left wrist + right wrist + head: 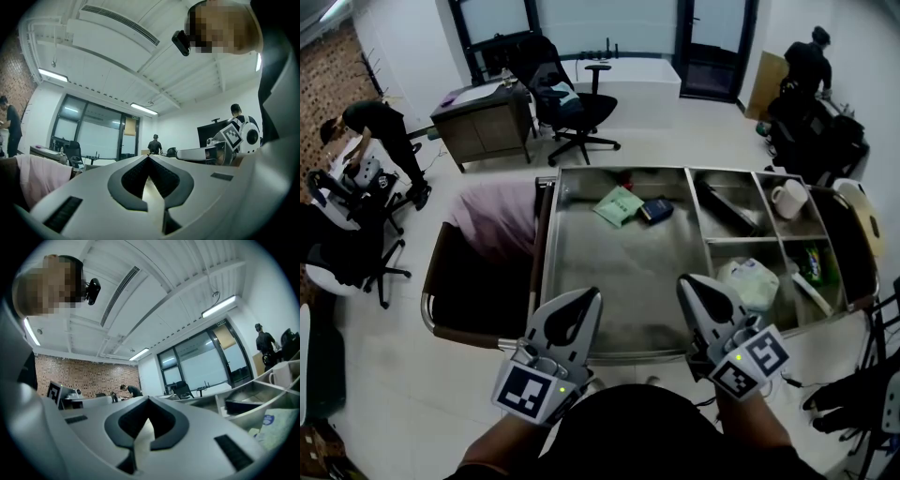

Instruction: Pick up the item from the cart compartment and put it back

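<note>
Steel cart (609,272), green packet (619,205), dark box (655,210), white mug (788,198), white bag (750,281)

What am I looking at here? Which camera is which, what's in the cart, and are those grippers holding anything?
There is no robot arm: a person holds a two-jaw gripper in each hand. The head view looks steeply down from the person's head, so the left gripper and right gripper show at the bottom, by the near edge of the metal cart. The other two pictures come from a camera riding on each gripper, looking along its jaws. The cart's big compartment holds a green packet and a dark blue item. Smaller compartments on the right hold a white mug, a white pouch and a black object. Both grippers are shut and empty.
</note>
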`<state>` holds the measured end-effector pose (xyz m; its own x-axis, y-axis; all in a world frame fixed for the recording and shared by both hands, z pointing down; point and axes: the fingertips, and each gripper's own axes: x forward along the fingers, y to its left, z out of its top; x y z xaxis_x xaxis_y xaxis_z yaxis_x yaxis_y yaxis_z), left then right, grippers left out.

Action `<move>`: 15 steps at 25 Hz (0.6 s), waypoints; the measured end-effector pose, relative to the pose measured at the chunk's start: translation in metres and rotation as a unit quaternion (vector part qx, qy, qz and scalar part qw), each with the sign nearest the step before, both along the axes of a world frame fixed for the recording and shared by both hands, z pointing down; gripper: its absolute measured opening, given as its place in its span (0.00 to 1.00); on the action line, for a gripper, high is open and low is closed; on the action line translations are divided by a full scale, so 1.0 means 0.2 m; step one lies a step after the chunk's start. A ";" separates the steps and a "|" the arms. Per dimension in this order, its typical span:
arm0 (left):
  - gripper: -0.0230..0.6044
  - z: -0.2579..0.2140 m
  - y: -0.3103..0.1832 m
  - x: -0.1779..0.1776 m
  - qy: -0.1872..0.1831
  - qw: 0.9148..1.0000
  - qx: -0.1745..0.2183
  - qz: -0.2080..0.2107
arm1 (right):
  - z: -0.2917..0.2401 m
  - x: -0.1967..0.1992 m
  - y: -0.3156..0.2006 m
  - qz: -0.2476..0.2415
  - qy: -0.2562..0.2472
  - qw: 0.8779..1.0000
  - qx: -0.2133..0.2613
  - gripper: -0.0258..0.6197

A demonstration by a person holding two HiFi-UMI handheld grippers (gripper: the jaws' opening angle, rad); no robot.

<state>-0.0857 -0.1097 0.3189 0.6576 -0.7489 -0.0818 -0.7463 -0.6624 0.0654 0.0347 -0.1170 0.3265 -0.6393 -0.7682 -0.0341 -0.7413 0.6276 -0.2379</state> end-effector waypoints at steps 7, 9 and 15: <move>0.04 0.00 -0.01 0.03 -0.004 1.000 -0.003 0.005 | 0.00 0.01 -0.01 0.001 0.001 1.000 -0.001 0.07; 0.04 0.00 -0.02 0.04 -0.005 1.000 -0.002 0.005 | 0.02 0.02 -0.01 0.002 0.002 1.000 -0.005 0.07; 0.04 -0.02 -0.03 0.02 -0.007 1.000 0.002 -0.001 | 0.01 0.02 -0.01 0.002 0.001 1.000 -0.003 0.07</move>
